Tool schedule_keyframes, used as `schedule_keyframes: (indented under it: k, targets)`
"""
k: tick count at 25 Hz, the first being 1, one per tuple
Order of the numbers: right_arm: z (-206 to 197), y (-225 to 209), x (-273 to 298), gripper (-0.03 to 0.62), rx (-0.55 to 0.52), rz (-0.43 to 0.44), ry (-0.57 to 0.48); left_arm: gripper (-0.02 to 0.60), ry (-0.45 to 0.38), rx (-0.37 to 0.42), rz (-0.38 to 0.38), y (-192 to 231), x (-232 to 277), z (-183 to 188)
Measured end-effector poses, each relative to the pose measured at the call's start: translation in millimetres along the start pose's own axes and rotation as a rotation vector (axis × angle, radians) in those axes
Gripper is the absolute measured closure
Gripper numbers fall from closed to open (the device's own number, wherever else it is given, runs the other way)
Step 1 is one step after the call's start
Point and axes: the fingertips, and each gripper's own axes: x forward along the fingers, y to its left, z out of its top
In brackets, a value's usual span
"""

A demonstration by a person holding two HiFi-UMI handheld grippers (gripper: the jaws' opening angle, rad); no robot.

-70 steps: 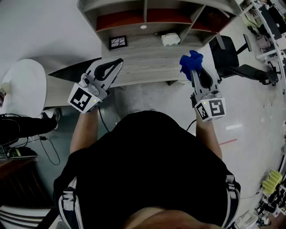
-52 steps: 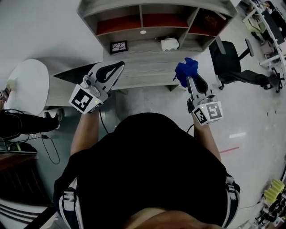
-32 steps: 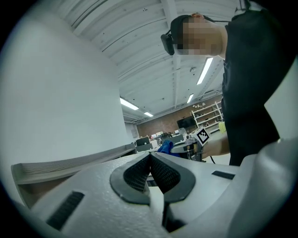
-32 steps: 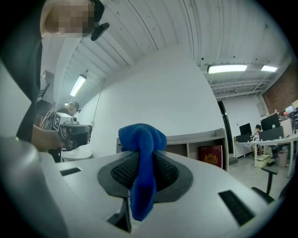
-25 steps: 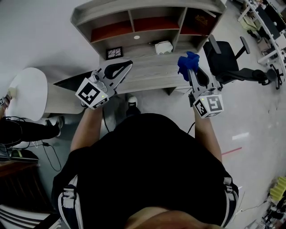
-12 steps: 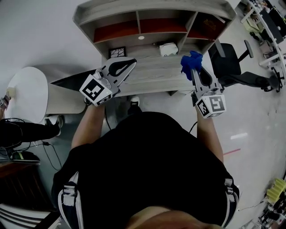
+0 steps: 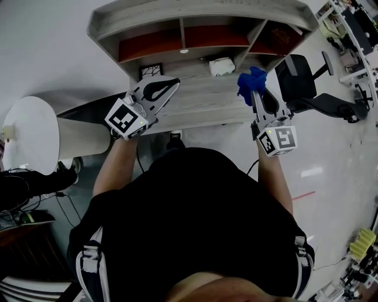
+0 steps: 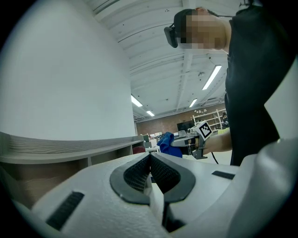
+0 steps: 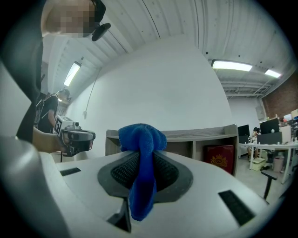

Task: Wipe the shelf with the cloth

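A grey wooden shelf unit (image 7: 201, 17) with open compartments stands against the white wall, above a grey desk top (image 7: 201, 97). My right gripper (image 7: 254, 88) is shut on a blue cloth (image 7: 250, 81), bunched at its tips over the desk's right end. In the right gripper view the blue cloth (image 9: 141, 153) hangs between the jaws with the shelf unit (image 9: 195, 137) ahead. My left gripper (image 7: 168, 85) is shut and holds nothing, hovering over the desk's left part. Its closed jaws meet in the left gripper view (image 8: 150, 160), where the cloth (image 8: 166, 143) shows far off.
A small white object (image 7: 222, 66) and a framed black picture (image 7: 152, 71) sit at the back of the desk. A red box (image 9: 218, 159) fills a right compartment. A black office chair (image 7: 307, 82) stands to the right, a round white table (image 7: 26, 133) to the left.
The view has drifted so the shelf sits closer and more centred. The left gripper has moved up and right over the desk. The right gripper keeps holding the cloth in about the same spot.
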Motion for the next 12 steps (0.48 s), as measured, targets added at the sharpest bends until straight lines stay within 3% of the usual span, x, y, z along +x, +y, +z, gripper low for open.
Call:
schedule_keyframes:
  k: [12]
  targets:
    - [-6,-12,79,0.520,0.002,-0.014,0.037,0.565,0.006,-0.023,-0.023,77,15,-28]
